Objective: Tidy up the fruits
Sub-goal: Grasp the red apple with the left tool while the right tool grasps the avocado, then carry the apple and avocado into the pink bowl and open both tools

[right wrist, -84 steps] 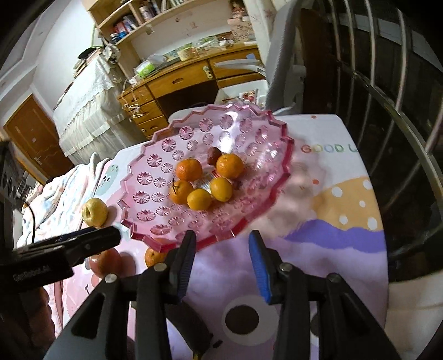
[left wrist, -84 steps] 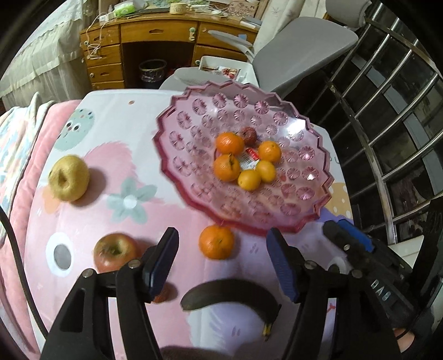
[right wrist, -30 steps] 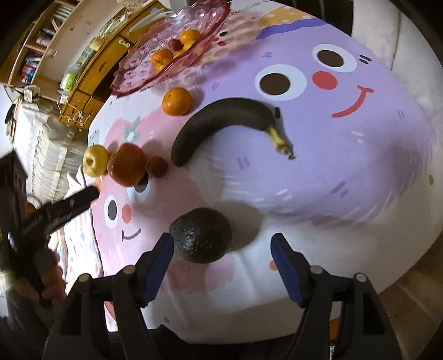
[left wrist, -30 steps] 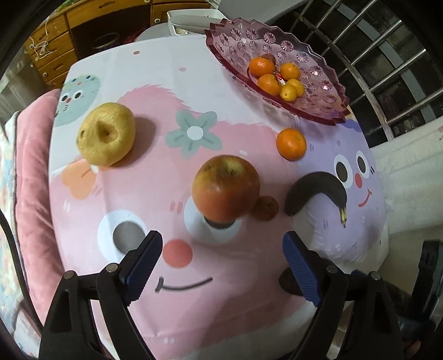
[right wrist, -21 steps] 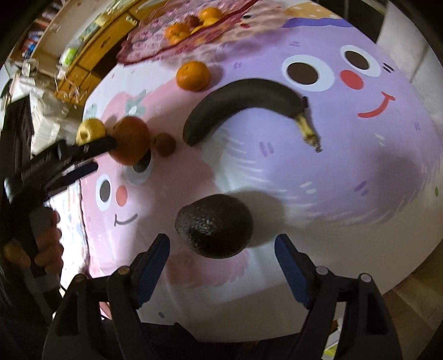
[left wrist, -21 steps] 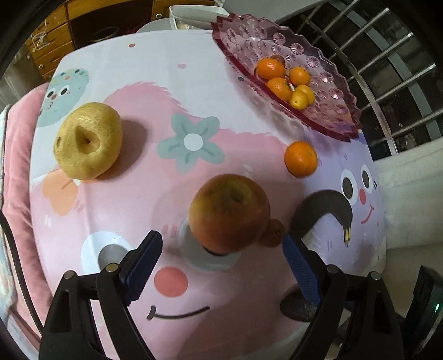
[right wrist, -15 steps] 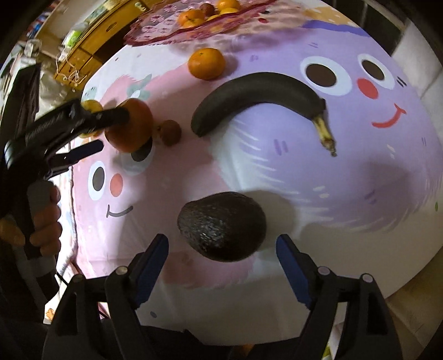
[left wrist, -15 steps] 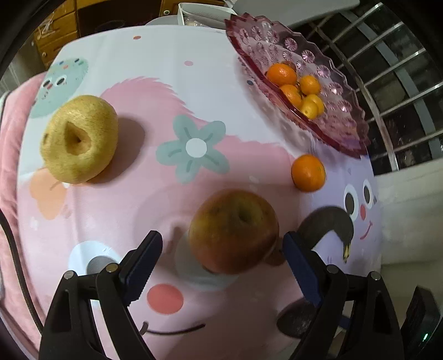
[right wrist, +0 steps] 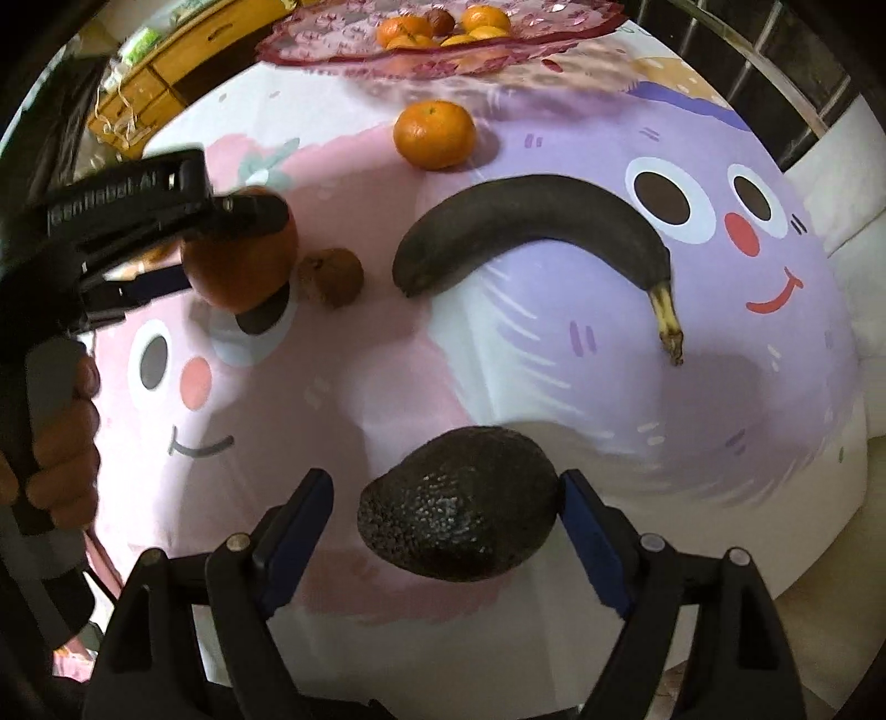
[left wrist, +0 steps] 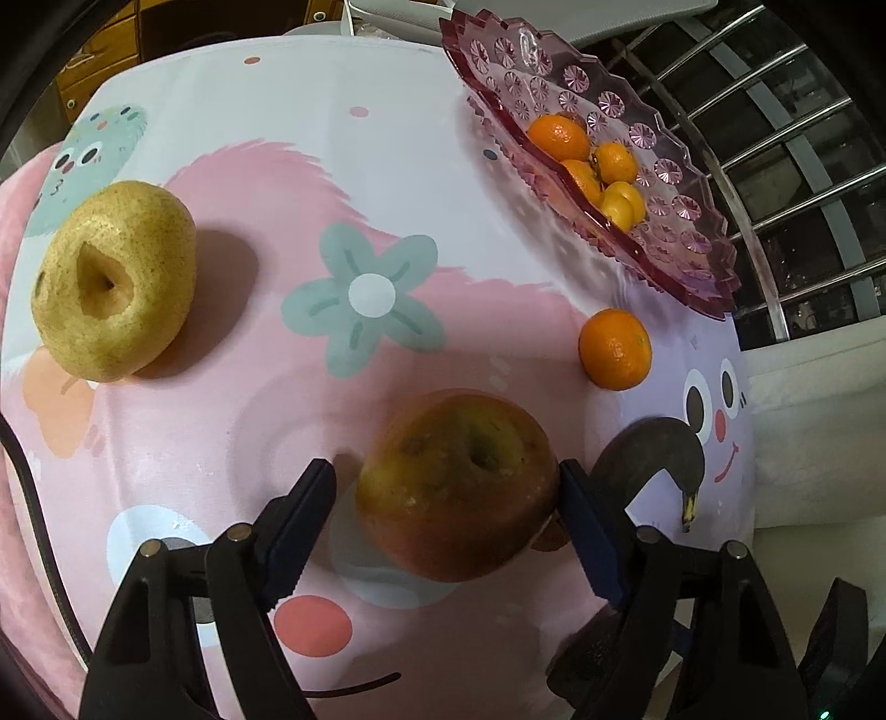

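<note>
A red-yellow apple sits on the cartoon tablecloth between the fingers of my left gripper. Its jaws are closing; the right pad is at the apple's skin and a gap shows at the left pad. A dark avocado lies between the fingers of my right gripper, whose jaws are opening with a gap on the left side. The pink glass dish at the far right holds several tangerines. A loose tangerine, a blackened banana, a small brown fruit and a yellow pear lie on the cloth.
A metal railing runs behind the dish. Wooden desk drawers stand beyond the table's far side. A hand holds the left gripper's handle at the left of the right wrist view. The table edge drops off just behind the avocado.
My left gripper has come down so the apple now sits between its fingers, which have narrowed. My right gripper has shifted closer over the avocado and its fingers have spread.
</note>
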`<state>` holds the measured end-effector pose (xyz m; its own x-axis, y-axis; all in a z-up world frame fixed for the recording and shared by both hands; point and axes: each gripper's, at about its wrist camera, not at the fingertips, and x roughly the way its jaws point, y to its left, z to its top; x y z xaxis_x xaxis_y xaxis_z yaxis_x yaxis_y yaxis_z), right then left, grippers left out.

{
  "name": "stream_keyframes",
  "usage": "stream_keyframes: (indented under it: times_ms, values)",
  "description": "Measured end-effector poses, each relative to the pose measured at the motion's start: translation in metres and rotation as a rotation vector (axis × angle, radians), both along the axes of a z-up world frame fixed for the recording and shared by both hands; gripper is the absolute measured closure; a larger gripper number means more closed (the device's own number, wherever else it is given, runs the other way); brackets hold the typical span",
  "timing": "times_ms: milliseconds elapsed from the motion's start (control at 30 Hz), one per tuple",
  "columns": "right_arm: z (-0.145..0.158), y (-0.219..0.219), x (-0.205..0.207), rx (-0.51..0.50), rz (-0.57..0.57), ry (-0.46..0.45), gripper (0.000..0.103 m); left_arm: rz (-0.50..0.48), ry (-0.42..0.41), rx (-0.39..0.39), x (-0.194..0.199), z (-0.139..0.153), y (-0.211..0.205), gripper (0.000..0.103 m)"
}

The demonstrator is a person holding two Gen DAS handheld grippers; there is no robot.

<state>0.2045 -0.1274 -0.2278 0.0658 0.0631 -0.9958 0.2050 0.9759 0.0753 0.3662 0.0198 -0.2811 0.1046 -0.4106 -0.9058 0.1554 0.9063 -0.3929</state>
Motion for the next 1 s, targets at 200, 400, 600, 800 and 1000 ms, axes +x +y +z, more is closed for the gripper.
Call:
stream_keyframes:
  times_ms: [200, 400, 600, 800, 1000]
  values:
    - [-0.001, 0.008, 0.000, -0.029, 0.032, 0.000, 0.025, 0.009, 0.004, -0.037, -0.001, -0.001, 0.002, 0.033]
    - [-0.004, 0.015, -0.006, -0.045, 0.075, -0.007, 0.028, 0.013, -0.005, -0.032, -0.002, 0.000, 0.000, 0.034]
    - [-0.003, 0.017, -0.010, -0.032, 0.095, -0.015, 0.030, 0.042, 0.000, -0.011, -0.005, 0.001, 0.002, 0.034]
    - [0.004, 0.017, -0.014, -0.003, 0.126, -0.046, 0.035, 0.080, 0.004, 0.025, -0.016, 0.006, 0.008, 0.035]
    - [0.000, -0.001, -0.010, 0.069, 0.131, -0.037, 0.034, 0.122, -0.007, 0.040, -0.033, 0.020, 0.013, 0.035]
